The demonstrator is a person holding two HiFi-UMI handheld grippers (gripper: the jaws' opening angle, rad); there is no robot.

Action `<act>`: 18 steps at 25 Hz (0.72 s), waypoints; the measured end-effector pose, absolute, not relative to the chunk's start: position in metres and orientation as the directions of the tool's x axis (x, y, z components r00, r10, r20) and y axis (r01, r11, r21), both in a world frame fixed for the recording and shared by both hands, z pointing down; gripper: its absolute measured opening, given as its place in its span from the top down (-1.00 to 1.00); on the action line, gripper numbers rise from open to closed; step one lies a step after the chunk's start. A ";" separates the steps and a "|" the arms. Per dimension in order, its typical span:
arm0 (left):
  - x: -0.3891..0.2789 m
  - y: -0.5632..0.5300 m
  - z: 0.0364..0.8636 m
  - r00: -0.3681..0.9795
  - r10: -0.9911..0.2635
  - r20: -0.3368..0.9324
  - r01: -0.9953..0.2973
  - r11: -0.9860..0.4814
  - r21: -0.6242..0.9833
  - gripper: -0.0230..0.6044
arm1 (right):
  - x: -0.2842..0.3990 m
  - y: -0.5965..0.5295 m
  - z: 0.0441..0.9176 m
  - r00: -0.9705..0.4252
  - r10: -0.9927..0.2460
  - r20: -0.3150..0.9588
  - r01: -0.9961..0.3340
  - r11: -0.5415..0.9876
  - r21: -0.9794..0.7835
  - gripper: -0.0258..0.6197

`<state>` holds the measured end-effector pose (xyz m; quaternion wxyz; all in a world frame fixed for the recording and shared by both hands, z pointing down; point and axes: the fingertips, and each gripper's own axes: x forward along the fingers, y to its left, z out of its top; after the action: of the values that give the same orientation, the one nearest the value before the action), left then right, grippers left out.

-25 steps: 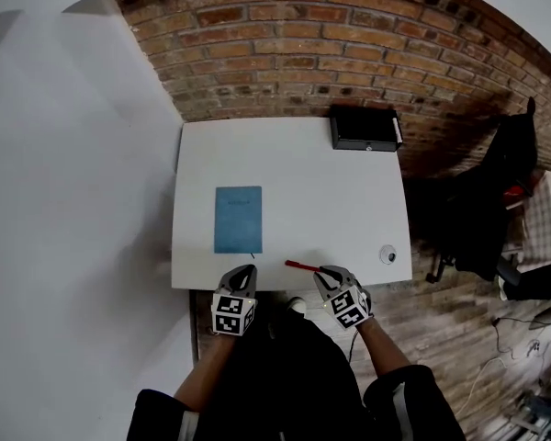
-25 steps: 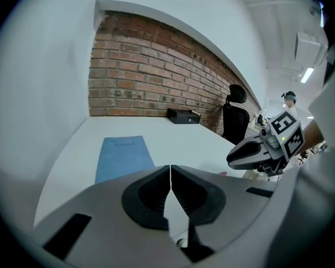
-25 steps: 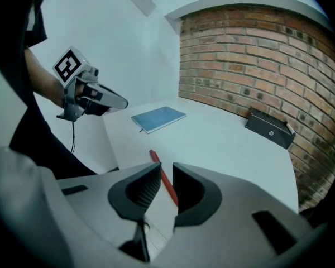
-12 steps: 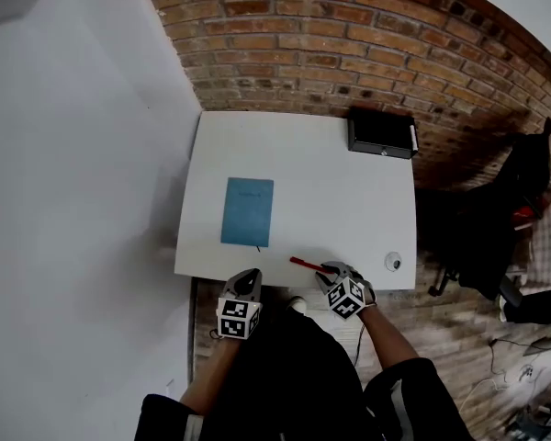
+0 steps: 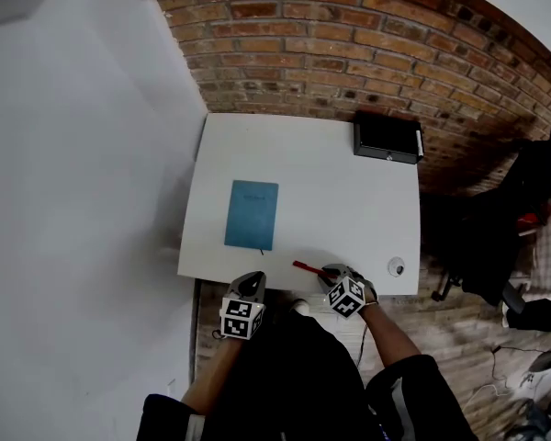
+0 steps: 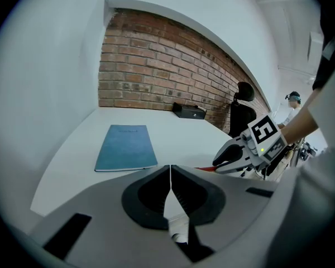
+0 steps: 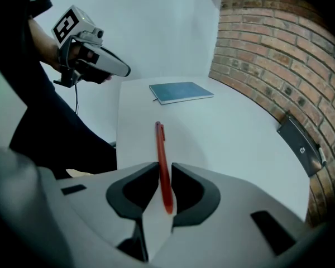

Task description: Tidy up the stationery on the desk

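Observation:
A red pen (image 5: 306,267) lies on the white desk (image 5: 340,200) near its front edge. My right gripper (image 5: 329,272) has come down over the pen's near end. In the right gripper view the pen (image 7: 161,149) runs between the jaws of this gripper (image 7: 164,169), which have just been opening and stand narrowly open around it. A blue notebook (image 5: 252,214) lies flat at the desk's left. My left gripper (image 5: 250,281) hovers by the front edge, shut and empty (image 6: 170,169), with the notebook (image 6: 125,147) ahead of it.
A black box (image 5: 387,139) sits at the desk's far right corner against the brick wall. A small white round object (image 5: 397,266) rests near the front right corner. A white wall runs along the left; a dark chair stands at the right.
The right gripper has sunk onto the pen's near end and rolled a little. The left gripper has stayed by the front edge. The pen and notebook lie where they were.

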<state>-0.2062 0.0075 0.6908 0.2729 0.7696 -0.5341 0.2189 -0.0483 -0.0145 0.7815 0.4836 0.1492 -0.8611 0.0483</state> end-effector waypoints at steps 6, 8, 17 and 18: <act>-0.199 0.003 0.697 0.364 -0.678 0.638 -0.929 -0.310 0.201 0.87 | -0.049 -0.012 0.785 -0.479 -0.196 0.856 -0.295 0.954 0.053 0.69; -0.197 -0.002 0.697 0.369 -0.680 0.634 -0.927 -0.314 0.203 0.87 | -0.049 -0.011 0.785 -0.475 -0.185 0.860 -0.290 0.956 0.045 0.71; -0.200 -0.016 0.698 0.391 -0.676 0.625 -0.917 -0.344 0.201 0.87 | -0.052 -0.013 0.784 -0.452 -0.140 0.881 -0.328 0.945 -0.018 0.72; -0.201 -0.018 0.698 0.394 -0.675 0.623 -0.916 -0.347 0.203 0.87 | -0.052 -0.014 0.784 -0.454 -0.140 0.880 -0.345 0.938 -0.029 0.72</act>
<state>-0.2007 -0.0184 0.6979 0.2702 0.7900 -0.5034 0.2222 -0.0521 -0.0138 0.7837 0.5024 0.1431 -0.8466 0.1021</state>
